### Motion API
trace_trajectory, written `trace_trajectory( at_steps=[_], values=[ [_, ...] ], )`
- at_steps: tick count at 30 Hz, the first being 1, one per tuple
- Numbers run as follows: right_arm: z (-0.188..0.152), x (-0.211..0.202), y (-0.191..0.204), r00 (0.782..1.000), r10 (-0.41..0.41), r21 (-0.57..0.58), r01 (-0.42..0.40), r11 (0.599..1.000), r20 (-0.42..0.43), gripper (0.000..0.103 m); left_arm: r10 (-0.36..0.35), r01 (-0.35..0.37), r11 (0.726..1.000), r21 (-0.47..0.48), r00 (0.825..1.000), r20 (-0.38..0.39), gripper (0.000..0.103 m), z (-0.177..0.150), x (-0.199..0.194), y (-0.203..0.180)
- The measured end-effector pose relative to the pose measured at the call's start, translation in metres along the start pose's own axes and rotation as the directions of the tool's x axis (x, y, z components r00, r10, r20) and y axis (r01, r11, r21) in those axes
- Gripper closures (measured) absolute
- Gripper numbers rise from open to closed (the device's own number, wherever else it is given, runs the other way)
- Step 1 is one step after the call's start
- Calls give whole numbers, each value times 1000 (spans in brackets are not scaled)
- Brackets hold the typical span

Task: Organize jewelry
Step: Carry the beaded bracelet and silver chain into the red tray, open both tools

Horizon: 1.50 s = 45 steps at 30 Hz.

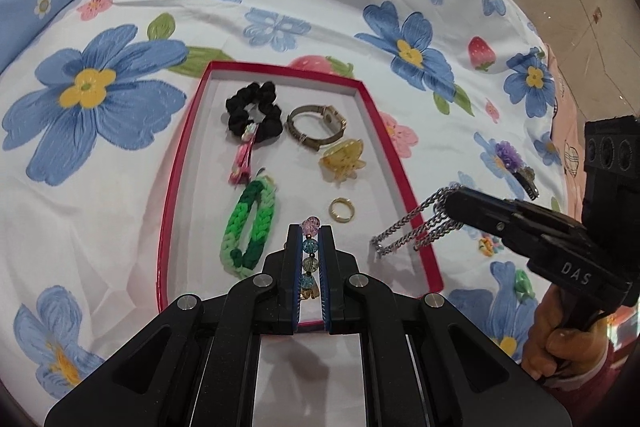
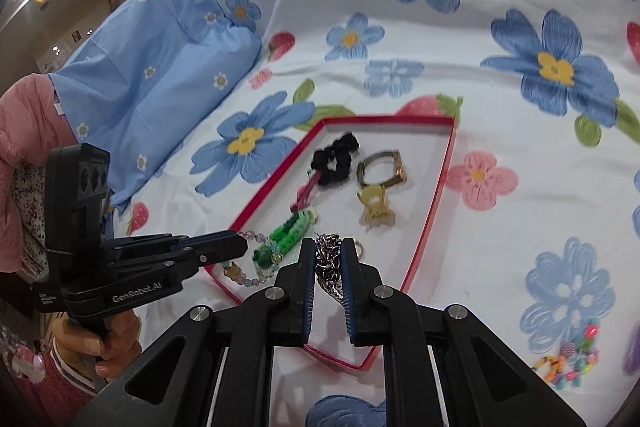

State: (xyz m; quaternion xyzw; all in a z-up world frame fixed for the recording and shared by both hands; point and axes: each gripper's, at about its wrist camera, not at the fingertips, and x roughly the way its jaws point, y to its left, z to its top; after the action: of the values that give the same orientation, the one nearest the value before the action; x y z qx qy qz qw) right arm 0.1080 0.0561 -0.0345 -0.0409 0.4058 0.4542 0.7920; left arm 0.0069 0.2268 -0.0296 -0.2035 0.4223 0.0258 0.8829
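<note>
Both grippers hold jewelry over the red-rimmed tray (image 1: 182,163) on the flowered bedsheet (image 1: 120,155).

The left gripper (image 1: 311,227) is pinched on a beaded bracelet (image 1: 311,247) above the tray's near end; the right gripper (image 2: 329,241) is clamped on a silver chain (image 1: 416,227) hanging across the tray's right rim. Already in the tray lie a black scrunchie (image 1: 252,111), pink hair clip (image 1: 243,157), green braided band (image 1: 250,227), wristwatch (image 1: 316,125), yellow claw clip (image 1: 343,159) and gold ring (image 1: 341,209). Outside it, a purple-flower clip (image 1: 514,163) and colourful beads (image 2: 572,363) lie on the sheet.
</note>
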Motion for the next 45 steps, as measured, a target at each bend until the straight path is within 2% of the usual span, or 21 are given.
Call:
trace_trajectory(
  at_steps=[14, 23, 32, 36, 41, 43, 45],
  values=[
    [-21, 52, -12, 991, -14, 15, 16, 1000, -133, 91, 69, -70, 997, -24, 996, -50, 97, -6, 28, 25],
    [-20, 66, -15, 983, -32, -3, 32, 999, -181, 91, 98, -100, 995, -28, 992, -79, 97, -7, 39, 30],
    [-18, 69, -15, 984, -19, 0, 20, 1000, -179, 89, 101, -104, 994, -32, 991, -86, 96, -7, 40, 31],
    [-18, 68, -16, 985, -17, 7, 18, 1000, -172, 87, 101, -104, 994, -37, 991, -82, 82, -7, 38, 30],
    [-18, 60, -18, 988, -9, 26, 13, 1000, -153, 86, 102, -105, 994, -37, 992, -77, 75, -6, 34, 26],
    [-18, 53, -20, 990, -4, 37, 9, 999, -138, 86, 99, -102, 994, -38, 993, -71, 64, -6, 31, 23],
    [-19, 44, -23, 992, 1, 51, 6, 999, -124, 84, 98, -100, 994, -38, 994, -58, 59, -5, 27, 21]
  ],
)
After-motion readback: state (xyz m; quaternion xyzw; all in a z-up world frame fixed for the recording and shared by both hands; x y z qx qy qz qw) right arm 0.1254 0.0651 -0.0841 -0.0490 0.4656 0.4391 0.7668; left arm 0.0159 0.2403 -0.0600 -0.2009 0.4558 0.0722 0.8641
